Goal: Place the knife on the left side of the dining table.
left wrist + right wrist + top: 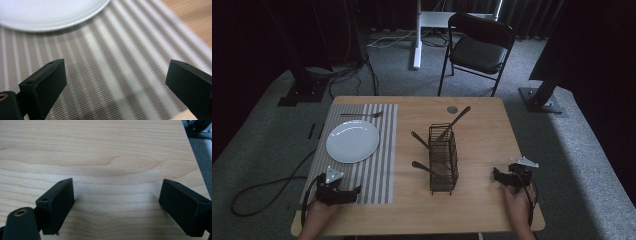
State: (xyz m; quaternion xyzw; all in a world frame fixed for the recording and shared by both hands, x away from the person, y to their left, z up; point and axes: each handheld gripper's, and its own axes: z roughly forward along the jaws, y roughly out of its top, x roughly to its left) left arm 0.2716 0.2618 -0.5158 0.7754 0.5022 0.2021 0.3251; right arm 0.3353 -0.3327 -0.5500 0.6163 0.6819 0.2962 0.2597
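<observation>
Cutlery stands in a black wire caddy (443, 159) near the middle of the wooden tabletop (482, 125), with three dark-handled utensils leaning out of it: one handle (456, 120) slants toward the far right, and two more (420, 140) (424, 168) angle out to the left; which kind of utensil each is cannot be told from the high view. Left of the caddy lies a striped placemat (379, 165), running from the far edge of the tabletop toward the near edge. A white plate (352, 141) rests on the placemat, and a fork (361, 115) lies just beyond the plate on the far part of the mat. A small round grey object (452, 109), possibly a coin or cap, sits on the bare wood near the far edge. The left claw (349, 192) is held low over the near end of the placemat; in the left gripper view its jaws stand wide apart above the stripes (112, 75) with nothing between them, and the plate's rim (50, 25) lies just ahead. The right claw (497, 175) rests at the near right part of the tabletop, well apart from the caddy; in the right gripper view its jaws are likewise spread over bare wood (112, 157), empty. A black folding chair (479, 47) stands on the carpet beyond the tabletop.
</observation>
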